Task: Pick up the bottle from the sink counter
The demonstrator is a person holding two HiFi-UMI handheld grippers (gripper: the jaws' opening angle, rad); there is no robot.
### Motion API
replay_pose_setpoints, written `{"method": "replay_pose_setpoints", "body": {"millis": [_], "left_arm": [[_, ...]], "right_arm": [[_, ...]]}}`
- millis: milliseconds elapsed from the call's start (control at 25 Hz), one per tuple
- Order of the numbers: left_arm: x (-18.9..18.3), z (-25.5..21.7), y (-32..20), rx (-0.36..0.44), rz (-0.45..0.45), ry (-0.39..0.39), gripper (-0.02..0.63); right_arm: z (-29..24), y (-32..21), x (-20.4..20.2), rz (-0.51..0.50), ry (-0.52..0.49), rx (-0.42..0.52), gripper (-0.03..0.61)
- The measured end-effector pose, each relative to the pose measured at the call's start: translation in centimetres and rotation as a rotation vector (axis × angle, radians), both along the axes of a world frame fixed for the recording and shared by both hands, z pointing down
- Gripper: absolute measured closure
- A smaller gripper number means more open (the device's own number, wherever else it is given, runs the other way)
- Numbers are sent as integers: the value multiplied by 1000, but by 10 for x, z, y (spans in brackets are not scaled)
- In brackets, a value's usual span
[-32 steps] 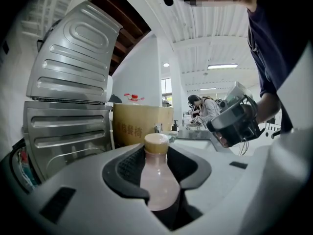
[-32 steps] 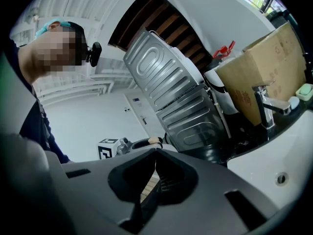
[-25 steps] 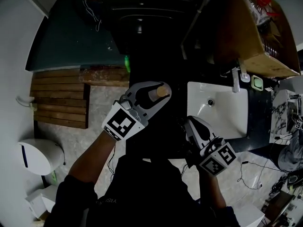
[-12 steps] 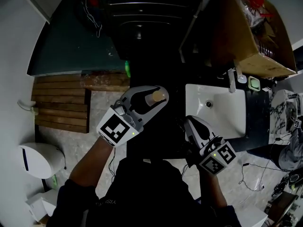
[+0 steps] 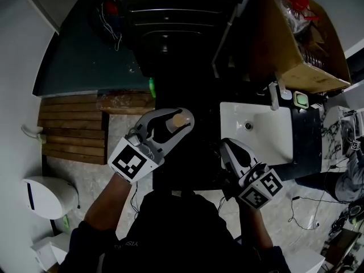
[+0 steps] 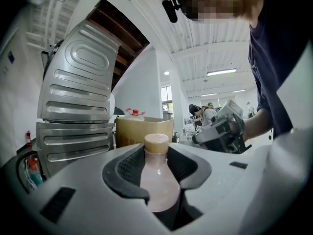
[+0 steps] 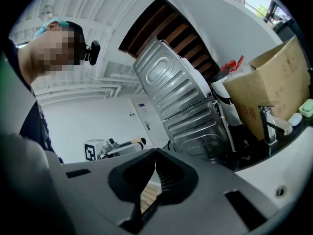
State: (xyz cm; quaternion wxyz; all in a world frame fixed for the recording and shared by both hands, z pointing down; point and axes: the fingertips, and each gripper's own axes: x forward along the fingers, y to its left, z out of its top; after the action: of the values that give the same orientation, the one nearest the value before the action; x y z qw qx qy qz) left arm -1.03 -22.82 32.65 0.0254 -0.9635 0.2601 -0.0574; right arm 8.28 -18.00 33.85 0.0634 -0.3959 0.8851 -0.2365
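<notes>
A small bottle (image 6: 157, 177) with pale pinkish contents and a tan cap sits upright between the jaws of my left gripper (image 6: 156, 173), which is shut on it. In the head view the left gripper (image 5: 170, 124) holds the bottle (image 5: 180, 120) in the air, left of the white sink (image 5: 267, 147) and above dark ground. My right gripper (image 5: 234, 155) hangs near the sink's front left corner. In the right gripper view its jaws (image 7: 155, 173) meet at the tips with nothing between them. The left gripper (image 7: 117, 147) with the bottle shows small in that view.
A faucet (image 5: 273, 95) and a green soap dish (image 5: 301, 100) stand behind the sink. A cardboard box (image 5: 296, 44) sits at the back right. A ribbed metal machine (image 6: 73, 106) rises to the left. Wooden slats (image 5: 74, 129) lie on the floor left.
My left gripper has shifted left and toward me in the head view, carrying the bottle away from the sink. The right gripper has barely shifted.
</notes>
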Motion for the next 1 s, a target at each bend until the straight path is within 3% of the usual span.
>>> {"method": "replay_pose_setpoints", "body": {"millis": [1000], "left_arm": [[-29, -30, 41, -8, -7, 86, 471]], "right_arm": [[-25, 13, -16, 8, 22, 65, 554]]}}
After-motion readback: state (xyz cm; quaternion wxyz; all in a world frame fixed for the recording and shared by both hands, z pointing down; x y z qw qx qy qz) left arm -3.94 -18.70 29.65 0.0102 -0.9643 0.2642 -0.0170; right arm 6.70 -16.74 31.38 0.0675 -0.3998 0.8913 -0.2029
